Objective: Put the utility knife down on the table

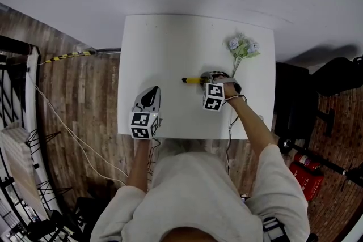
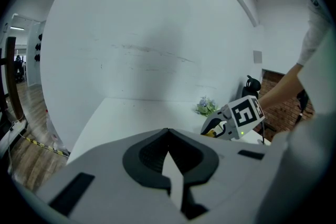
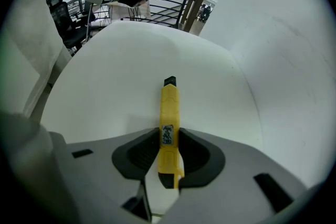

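The yellow utility knife [image 1: 191, 80] with a black tip is clamped between the pads of my right gripper [image 1: 211, 77], above the middle of the white table [image 1: 170, 42]. In the right gripper view the utility knife [image 3: 169, 107] sticks forward out of my right gripper [image 3: 169, 136] and points across the tabletop. It is low over the table, and I cannot tell whether it touches it. My left gripper [image 1: 152, 92] hovers at the table's near left with its fingertips together and nothing between them. The left gripper [image 2: 168, 131] looks toward the right gripper [image 2: 231, 120].
A small bunch of artificial flowers [image 1: 242, 47] lies at the table's far right, just beyond my right gripper. A white wall stands behind the table. Wooden floor surrounds the table, with a cable [image 1: 74, 133] at left and a red fire extinguisher [image 1: 306, 175] at lower right.
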A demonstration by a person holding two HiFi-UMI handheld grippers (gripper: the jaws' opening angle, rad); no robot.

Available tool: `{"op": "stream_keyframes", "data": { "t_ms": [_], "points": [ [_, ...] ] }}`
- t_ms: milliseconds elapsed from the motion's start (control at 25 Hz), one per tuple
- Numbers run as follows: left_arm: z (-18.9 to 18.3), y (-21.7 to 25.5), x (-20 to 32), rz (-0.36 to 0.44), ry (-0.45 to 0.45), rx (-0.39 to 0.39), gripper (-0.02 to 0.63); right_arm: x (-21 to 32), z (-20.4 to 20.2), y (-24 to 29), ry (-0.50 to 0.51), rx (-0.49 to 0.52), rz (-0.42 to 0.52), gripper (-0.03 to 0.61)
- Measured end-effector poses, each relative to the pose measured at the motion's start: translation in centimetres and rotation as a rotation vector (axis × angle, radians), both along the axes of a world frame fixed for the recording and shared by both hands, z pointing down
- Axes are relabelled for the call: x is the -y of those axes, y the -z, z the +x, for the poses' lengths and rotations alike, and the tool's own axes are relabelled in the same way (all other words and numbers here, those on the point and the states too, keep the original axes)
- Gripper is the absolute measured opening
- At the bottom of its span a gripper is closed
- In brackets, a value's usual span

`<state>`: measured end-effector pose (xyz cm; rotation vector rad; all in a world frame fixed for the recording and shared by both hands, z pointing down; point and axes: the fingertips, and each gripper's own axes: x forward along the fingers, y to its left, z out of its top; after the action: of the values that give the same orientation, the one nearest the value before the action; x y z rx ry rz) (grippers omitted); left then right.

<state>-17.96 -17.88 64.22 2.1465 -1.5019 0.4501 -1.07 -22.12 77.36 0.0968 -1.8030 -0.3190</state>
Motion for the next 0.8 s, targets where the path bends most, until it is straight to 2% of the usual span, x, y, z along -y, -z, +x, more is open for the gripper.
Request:
{"op": "stream_keyframes", "data": {
  "t_ms": [800],
  "points": [
    [-0.67, 0.67, -0.22, 0.015, 0.017, -0.001, 0.006, 0.03, -0.16, -0.23, 0.005, -0.041, -0.142, 0.115]
  ]
}}
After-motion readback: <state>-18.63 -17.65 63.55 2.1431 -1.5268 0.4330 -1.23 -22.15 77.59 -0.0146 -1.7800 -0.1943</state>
